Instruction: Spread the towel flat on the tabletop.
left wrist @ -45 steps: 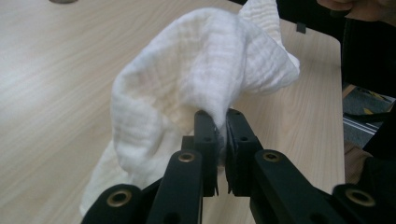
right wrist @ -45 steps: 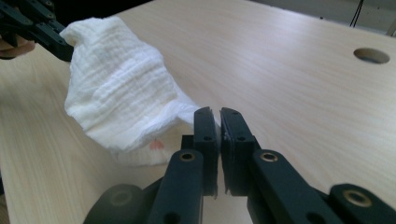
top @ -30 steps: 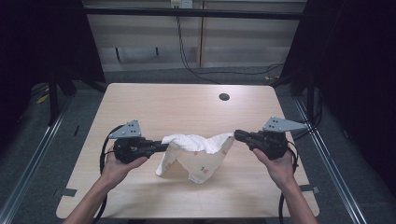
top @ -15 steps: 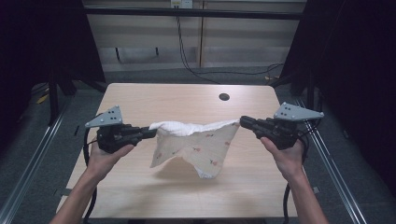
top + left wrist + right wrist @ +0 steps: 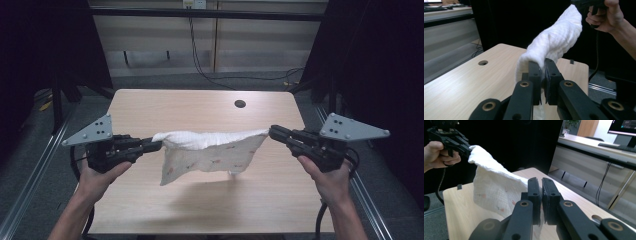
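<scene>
While each hand-held gripper, left [image 5: 156,145] and right [image 5: 274,132], pinches a corner of the cloth [image 5: 210,155], it hangs stretched above the counter [image 5: 150,107], seemingly mid-spread; next, lower it flat, keeping tension.

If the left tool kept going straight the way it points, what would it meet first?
The left tool points across the table toward the right tool, shut on one end of the white cloth. Going on, it would push into that cloth first, then probably reach the right tool; depth is uncertain.
</scene>
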Available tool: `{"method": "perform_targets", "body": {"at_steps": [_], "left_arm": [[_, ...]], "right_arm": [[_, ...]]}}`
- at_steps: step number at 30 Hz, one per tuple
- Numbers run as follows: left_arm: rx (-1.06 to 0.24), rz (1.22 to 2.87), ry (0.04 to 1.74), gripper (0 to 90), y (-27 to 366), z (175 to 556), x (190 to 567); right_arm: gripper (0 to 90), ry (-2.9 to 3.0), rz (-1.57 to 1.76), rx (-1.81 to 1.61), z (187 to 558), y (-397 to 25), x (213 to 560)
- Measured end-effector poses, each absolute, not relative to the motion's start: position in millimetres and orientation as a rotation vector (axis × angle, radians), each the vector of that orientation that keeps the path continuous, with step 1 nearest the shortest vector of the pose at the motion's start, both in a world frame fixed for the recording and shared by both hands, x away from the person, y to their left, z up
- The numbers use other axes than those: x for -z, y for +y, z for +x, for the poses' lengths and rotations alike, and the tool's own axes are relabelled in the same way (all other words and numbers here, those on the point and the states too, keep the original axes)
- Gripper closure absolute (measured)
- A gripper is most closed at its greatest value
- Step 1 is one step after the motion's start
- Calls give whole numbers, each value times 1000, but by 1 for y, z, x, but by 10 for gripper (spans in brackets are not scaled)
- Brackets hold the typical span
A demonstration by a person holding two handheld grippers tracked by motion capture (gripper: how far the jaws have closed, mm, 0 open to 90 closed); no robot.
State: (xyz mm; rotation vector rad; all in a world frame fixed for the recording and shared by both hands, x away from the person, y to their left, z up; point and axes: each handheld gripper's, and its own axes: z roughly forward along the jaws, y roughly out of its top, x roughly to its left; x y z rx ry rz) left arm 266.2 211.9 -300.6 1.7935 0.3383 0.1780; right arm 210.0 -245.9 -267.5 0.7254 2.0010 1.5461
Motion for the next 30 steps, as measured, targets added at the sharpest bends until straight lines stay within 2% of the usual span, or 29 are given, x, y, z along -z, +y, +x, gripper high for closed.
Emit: {"method": "perform_targets", "body": {"at_steps": [5,8,12,16,22,30], "left_arm": [[-129,1790,340,858,210,260,301],[-90,1849,388,857,201,270,319],[-24,1906,456,856,189,288,358],[20,1953,542,856,183,306,388],[45,1973,616,854,182,323,405],[44,2004,644,853,193,319,414]], "right_arm": [[859,1971,702,-1571,190,-252,260],[859,1994,731,-1549,193,-252,271],[857,2083,833,-1492,219,-252,313],[857,2126,888,-1485,235,-254,335],[857,2168,969,-1437,265,-252,365],[856,2189,990,-1429,284,-242,376]]}}
